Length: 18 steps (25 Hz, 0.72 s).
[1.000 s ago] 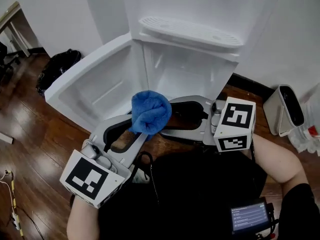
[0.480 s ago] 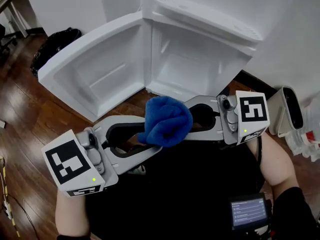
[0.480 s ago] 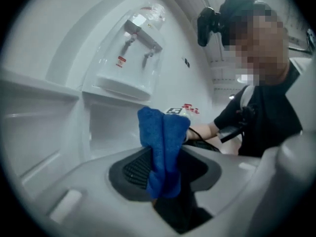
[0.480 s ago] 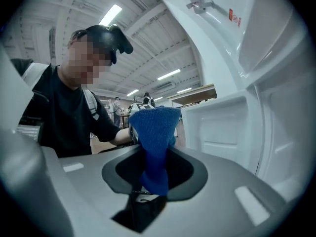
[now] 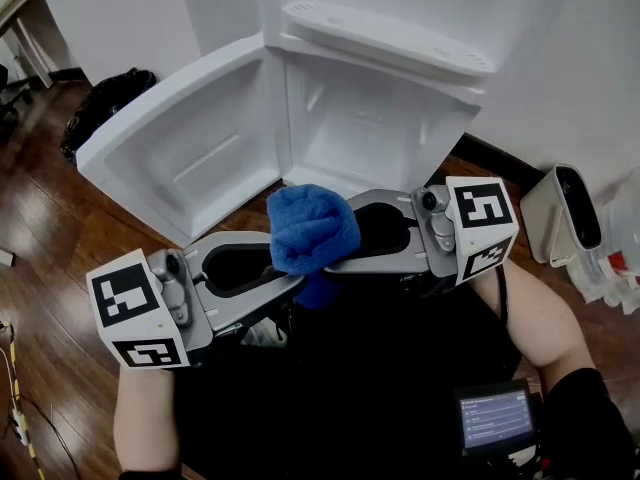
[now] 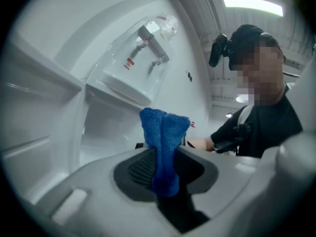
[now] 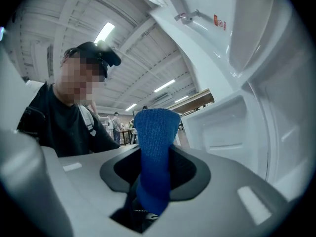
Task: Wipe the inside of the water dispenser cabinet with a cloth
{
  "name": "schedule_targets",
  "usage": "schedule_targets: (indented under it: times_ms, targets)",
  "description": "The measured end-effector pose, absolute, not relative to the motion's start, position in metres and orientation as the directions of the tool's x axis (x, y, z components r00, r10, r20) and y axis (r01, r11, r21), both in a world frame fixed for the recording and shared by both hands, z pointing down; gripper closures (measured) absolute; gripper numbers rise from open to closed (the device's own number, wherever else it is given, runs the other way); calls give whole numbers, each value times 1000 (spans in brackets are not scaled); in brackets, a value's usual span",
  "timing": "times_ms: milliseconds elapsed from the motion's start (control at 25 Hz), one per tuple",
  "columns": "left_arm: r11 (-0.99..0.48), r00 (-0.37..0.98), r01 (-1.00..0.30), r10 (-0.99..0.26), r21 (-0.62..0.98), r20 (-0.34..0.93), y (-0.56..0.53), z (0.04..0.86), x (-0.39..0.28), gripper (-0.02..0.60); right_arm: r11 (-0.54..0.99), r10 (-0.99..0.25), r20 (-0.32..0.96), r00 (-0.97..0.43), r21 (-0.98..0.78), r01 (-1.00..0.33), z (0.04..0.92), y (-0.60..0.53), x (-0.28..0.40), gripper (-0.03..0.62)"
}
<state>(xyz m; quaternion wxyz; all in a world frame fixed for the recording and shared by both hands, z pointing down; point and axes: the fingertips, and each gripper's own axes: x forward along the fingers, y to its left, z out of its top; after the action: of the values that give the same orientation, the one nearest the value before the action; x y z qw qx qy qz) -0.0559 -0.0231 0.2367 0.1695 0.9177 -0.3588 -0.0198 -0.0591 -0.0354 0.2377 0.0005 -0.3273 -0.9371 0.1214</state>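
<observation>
A bunched blue cloth (image 5: 312, 230) hangs in the air in front of the open white dispenser cabinet (image 5: 372, 128). My left gripper (image 5: 291, 274) comes in from the lower left and is shut on the cloth's lower part (image 6: 164, 132). My right gripper (image 5: 337, 251) reaches in from the right. The cloth (image 7: 155, 142) fills the gap between its jaws and the pads press on it, though these jaws have just been opening a little. Both grippers point level, toward each other, short of the cabinet opening.
The cabinet door (image 5: 185, 158) stands swung open to the left. The drip tray (image 5: 385, 36) juts out above the cabinet. A black bag (image 5: 105, 103) lies on the wood floor at left. A white bin (image 5: 568, 213) stands at right. A small screen (image 5: 497, 418) hangs on the person's chest.
The left gripper has rolled, so its marker cube shows other faces. The cloth, held by both grippers, has shifted slightly left since half a second ago.
</observation>
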Motion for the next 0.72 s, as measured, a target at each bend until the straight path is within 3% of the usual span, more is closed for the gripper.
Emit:
schedule_targets:
  times_ms: [160,280,400,480,600,720]
  targets:
    - [-639,710,-674,-698,371,89,-29,242,-63,469,767,581,-88,-809,-272,581,239,-42,-62,487]
    - [-521,603,-763,-787,382,130,-38,248,-90,412,825,473,-91,-876,-302,477,244,-60,-73,490]
    - [-363,422,-878,-895,312,145,-47,242,-131,391,942,188,-32,-982,-276,190,256,-120,-87,490]
    - [-333,380,-894,-918,301,112,-49,232,-138,391,979,-50,51,-997,-194,-59,272,-176,-97,490]
    - [-411,453,-864,-886,292,95,-42,224,-116,393,957,-277,94,-956,-62,-283,294,-247,-116,490]
    - [-504,534,-837,-837,214,117,-35,223,-88,394,893,-451,38,-892,0,-451,302,-310,-126,491]
